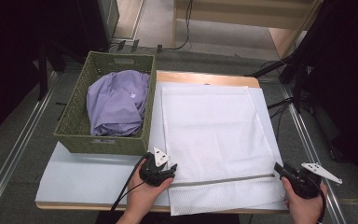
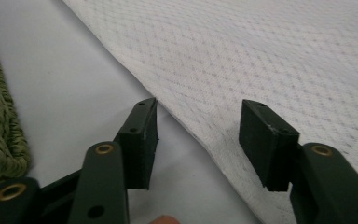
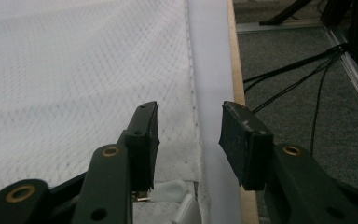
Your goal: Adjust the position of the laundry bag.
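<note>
A white mesh laundry bag (image 1: 214,135) lies flat on the table, its grey zipper (image 1: 223,179) running across near the front edge. My left gripper (image 1: 168,169) sits at the bag's left edge by the zipper's left end, open, its jaws astride the mesh edge (image 2: 200,140). My right gripper (image 1: 279,169) is at the zipper's right end, open, over the bag's right seam (image 3: 193,107). A white zipper pull (image 3: 168,190) shows just below its left jaw. A purple garment (image 1: 116,105) lies bundled in the green woven basket (image 1: 74,126).
The basket stands at the table's left, overhanging the back-left. A white sheet (image 1: 88,175) covers the wooden table (image 1: 205,77). Black cables (image 3: 298,70) run on the grey floor right of the table. A metal rail (image 1: 307,140) lies along the floor there.
</note>
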The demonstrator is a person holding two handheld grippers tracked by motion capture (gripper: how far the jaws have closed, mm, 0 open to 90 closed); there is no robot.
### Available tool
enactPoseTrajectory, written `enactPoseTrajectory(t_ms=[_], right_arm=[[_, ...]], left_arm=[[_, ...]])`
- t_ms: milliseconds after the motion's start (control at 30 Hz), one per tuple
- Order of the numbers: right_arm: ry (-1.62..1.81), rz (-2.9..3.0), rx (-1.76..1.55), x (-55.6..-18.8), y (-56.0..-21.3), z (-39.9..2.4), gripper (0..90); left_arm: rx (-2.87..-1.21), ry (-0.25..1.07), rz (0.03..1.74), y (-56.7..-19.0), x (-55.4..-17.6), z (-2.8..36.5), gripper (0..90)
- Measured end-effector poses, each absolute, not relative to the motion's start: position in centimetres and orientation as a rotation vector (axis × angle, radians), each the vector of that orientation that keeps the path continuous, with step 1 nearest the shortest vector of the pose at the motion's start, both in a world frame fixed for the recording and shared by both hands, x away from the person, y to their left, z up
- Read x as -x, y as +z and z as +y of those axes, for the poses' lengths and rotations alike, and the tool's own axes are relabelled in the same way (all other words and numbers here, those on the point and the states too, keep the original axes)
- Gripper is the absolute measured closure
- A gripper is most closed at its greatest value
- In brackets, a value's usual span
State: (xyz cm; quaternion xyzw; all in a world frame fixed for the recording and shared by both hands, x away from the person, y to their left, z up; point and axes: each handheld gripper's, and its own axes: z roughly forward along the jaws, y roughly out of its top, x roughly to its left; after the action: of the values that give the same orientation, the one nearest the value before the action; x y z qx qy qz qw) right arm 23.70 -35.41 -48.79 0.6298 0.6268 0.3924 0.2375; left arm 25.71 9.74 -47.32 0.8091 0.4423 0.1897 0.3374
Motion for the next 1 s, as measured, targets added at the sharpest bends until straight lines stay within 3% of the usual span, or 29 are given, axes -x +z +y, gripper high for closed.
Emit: enactPoseTrajectory(t_ms=[67, 267, 433, 500, 667, 1000], right_arm=[[1.061, 1.729, -1.745, -23.8, -49.1, -35.4, 58.1], [1.050, 1.777, -1.746, -23.9, -49.2, -35.2, 62.1], [1.039, 1.782, -1.741, -23.9, -49.2, -35.0, 68.0], [1.051, 1.801, -1.750, -23.9, -49.2, -34.9, 75.5], [1.052, 1.817, -1.752, -23.7, -49.2, -34.9, 86.2], [1.045, 1.870, -1.714, -23.4, -49.0, -33.3, 89.3]], left_arm=[[-2.111, 0.505, 1.156, -47.3, -25.8, 9.6, 53.3], [-2.128, 0.514, 1.125, -47.3, -26.0, 9.4, 71.7], [-2.128, 0.514, 1.105, -47.3, -26.1, 9.3, 85.5], [-2.125, 0.512, 1.102, -47.3, -26.3, 9.5, 90.0], [-2.126, 0.512, 1.118, -47.2, -26.9, 9.9, 90.0], [-2.103, 0.560, 1.161, -47.0, -27.7, 11.2, 90.0]])
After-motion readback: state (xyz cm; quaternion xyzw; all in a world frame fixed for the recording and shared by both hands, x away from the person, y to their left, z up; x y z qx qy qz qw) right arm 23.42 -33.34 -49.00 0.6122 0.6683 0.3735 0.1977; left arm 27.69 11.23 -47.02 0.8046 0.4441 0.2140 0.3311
